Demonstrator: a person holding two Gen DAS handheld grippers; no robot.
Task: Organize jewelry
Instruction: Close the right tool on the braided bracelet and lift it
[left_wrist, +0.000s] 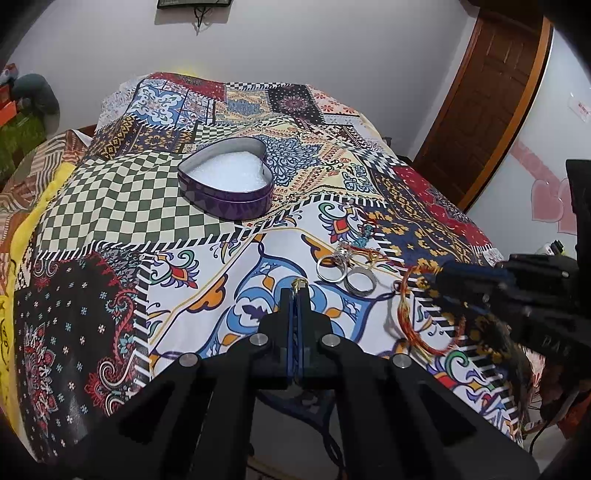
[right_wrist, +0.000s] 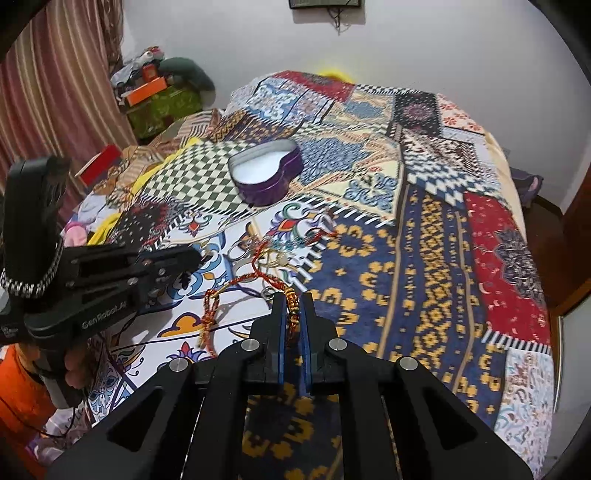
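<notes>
My left fingers (left_wrist: 298, 291) pinch what looks like a small gold ring (left_wrist: 299, 283); my right fingers (right_wrist: 293, 306) clamp the beaded thread bracelet (right_wrist: 291, 300); heart tin (left_wrist: 226, 176) at eleven o'clock.

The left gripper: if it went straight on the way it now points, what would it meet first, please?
Probably the patterned bedspread just ahead of the left gripper, which is shut on a small gold ring; the heart-shaped tin lies farther on, slightly left, though depth is unclear.

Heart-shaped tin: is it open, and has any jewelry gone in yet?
Open and without jewelry. The purple heart-shaped tin has no lid on, and only white padding shows inside. The silver rings lie on the patchwork cloth.
</notes>
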